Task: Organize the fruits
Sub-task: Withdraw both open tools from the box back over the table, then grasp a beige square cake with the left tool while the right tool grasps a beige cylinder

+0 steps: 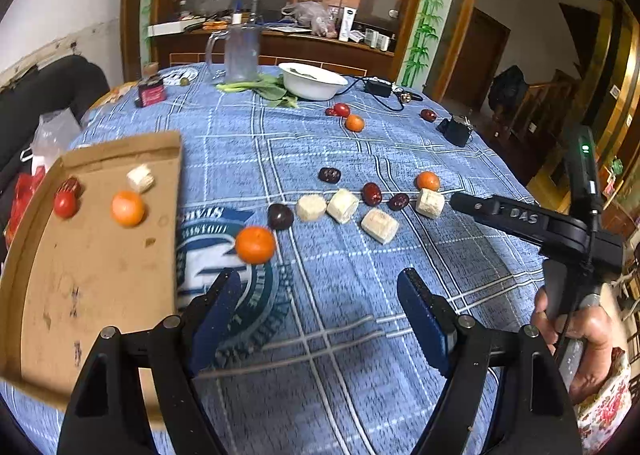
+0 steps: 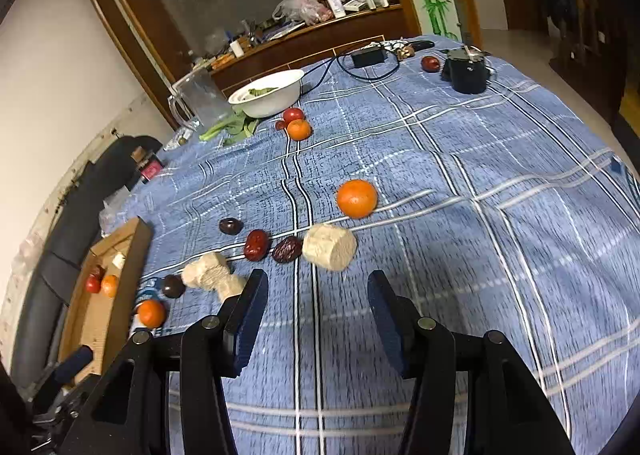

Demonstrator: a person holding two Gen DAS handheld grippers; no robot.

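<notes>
Left wrist: four oranges [image 1: 255, 244], five pale chunks [image 1: 379, 225].

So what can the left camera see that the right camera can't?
Only the left wrist view shows the person's hand holding the right gripper's handle, and the blue-and-white logo on the cloth in full. It also shows the inside of the cardboard tray much better.

Only the right wrist view shows the right gripper from behind, jaws open and empty, and bare cloth to the right.

Both show the white bowl, the pitcher, the tablecloth, and the oranges, dark red fruits and pale blocks.
</notes>
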